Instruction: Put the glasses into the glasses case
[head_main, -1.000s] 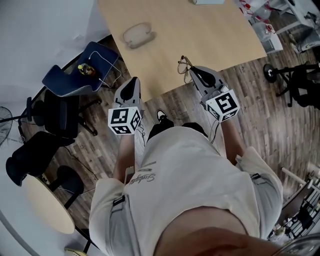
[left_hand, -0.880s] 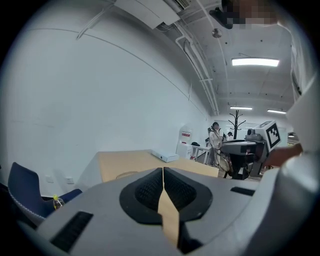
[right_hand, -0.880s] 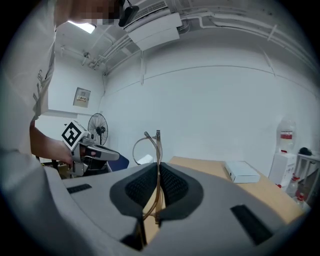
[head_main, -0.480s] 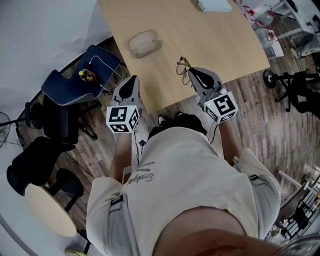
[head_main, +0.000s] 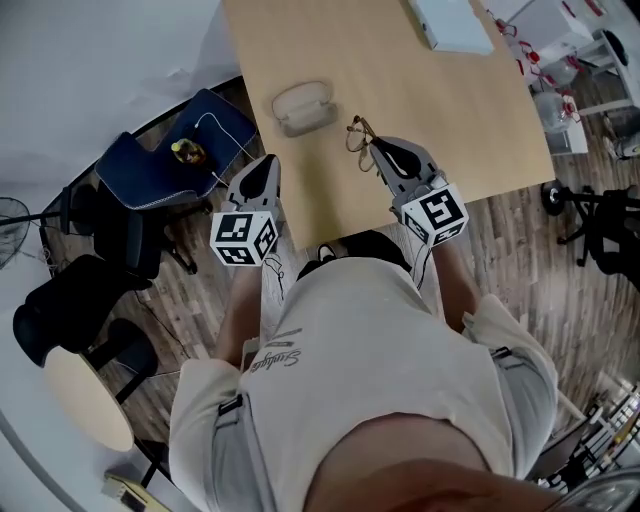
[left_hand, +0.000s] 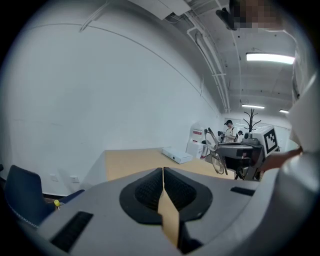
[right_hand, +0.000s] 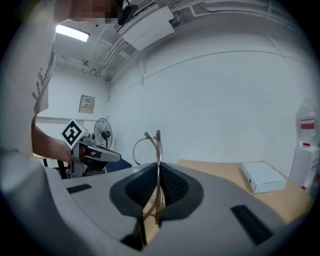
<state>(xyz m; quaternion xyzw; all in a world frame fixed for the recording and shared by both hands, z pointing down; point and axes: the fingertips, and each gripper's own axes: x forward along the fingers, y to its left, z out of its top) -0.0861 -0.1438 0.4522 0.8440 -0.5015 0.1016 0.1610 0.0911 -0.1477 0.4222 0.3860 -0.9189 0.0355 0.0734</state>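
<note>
Wooden table fills more of the head view than it did a second ago. I have stepped in, and both tools have come forward past its near edge. My right gripper is clamped on the glasses, pinching the thin frame and holding it up just right of the glasses case. The case lies on the table and looks closed. My left gripper is pressed together on nothing, near the case. I judge that opening the case comes next. A script word on my shirt is too small to read, and the white box shows no legible label.
</note>
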